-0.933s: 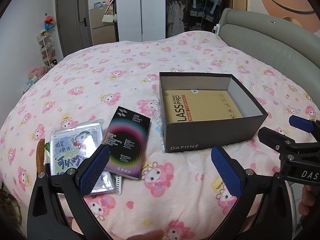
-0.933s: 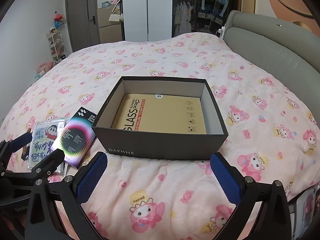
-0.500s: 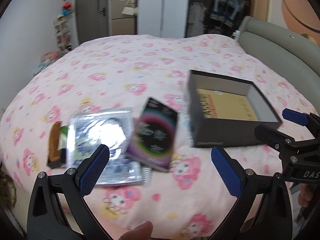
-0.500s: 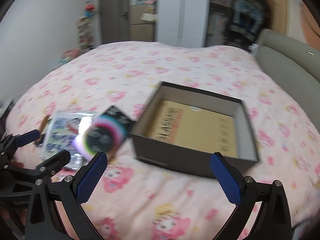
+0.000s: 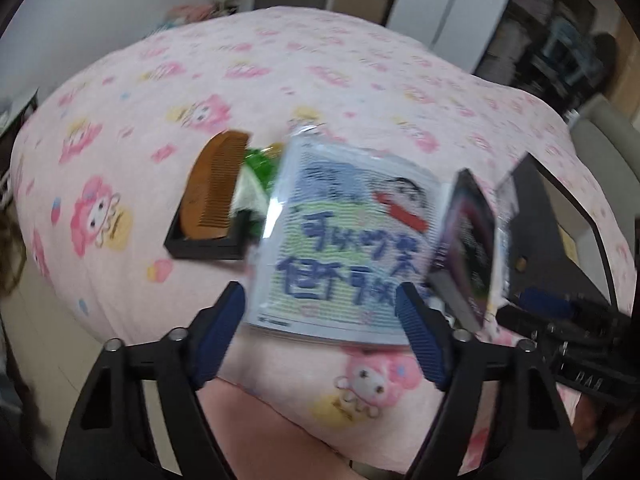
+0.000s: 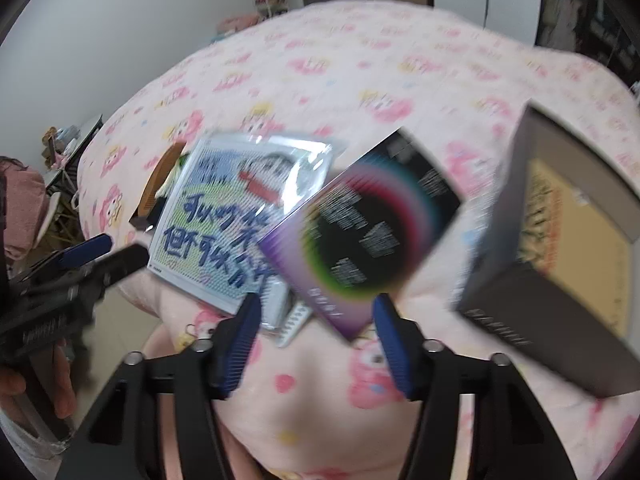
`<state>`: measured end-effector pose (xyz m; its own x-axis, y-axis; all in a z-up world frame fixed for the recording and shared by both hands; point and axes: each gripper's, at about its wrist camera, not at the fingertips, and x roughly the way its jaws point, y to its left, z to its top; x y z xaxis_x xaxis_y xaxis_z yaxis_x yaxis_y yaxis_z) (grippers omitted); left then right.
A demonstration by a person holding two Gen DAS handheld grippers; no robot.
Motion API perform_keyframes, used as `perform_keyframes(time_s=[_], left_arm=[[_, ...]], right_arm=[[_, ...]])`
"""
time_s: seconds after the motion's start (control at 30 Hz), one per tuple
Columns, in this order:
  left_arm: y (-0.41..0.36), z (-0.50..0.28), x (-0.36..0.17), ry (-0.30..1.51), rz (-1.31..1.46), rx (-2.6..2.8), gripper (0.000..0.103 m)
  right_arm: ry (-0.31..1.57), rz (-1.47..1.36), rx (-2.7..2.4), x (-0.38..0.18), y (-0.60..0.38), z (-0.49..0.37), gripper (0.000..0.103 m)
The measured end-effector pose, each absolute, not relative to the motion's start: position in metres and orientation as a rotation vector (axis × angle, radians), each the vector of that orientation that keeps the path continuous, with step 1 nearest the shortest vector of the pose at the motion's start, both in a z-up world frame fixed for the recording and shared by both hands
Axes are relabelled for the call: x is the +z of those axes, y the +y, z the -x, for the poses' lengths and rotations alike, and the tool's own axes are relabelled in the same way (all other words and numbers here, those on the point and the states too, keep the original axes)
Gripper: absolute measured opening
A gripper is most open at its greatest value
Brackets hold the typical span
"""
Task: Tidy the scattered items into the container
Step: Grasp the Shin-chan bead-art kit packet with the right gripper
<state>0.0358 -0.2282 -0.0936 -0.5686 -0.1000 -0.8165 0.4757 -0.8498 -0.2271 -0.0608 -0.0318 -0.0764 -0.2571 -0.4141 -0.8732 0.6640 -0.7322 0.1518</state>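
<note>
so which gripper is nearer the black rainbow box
Right. The right gripper has the rainbow box just ahead, its near corner between the open jaws. The left gripper faces the cartoon packet instead.

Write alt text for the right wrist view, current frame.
Open right gripper hovers just short of a black rainbow-print box on a pink bed, a cartoon packet to its left, the open shoebox to its right. The left gripper enters at left.

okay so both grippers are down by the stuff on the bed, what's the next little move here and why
Probably ease the right gripper forward and close on the near corner of the black rainbow box. Its jaws are open and empty with that corner lying between them, and the box rests on top of the cartoon packet, right beside the open shoebox.
</note>
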Motion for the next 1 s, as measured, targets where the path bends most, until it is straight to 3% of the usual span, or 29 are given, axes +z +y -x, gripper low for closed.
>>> perform_keyframes(time_s=[0.23,0.37,0.87,1.0], left_arm=[[-0.259,-0.009,-0.123,0.662,-1.314,-2.417,0.065],[-0.267,0.001,-0.138,0.685,-1.352,-2.406,0.065],[-0.267,0.007,-0.144,0.732,-1.368,-2.465,0.065],[-0.268,0.009,-0.148,0.731,-1.379,-2.452,0.070]], right_arm=[[0.343,-1.353,-1.893,-0.104,-0.066,0.061,0.040],[0.347,-1.353,-1.937,-0.107,-0.073,0.076,0.052],[0.239,-1.492,-1.818,-0.132,-0.074,0.072,0.052],[0.233,-1.476,-1.826,-0.127,-0.080,0.074,0.052]])
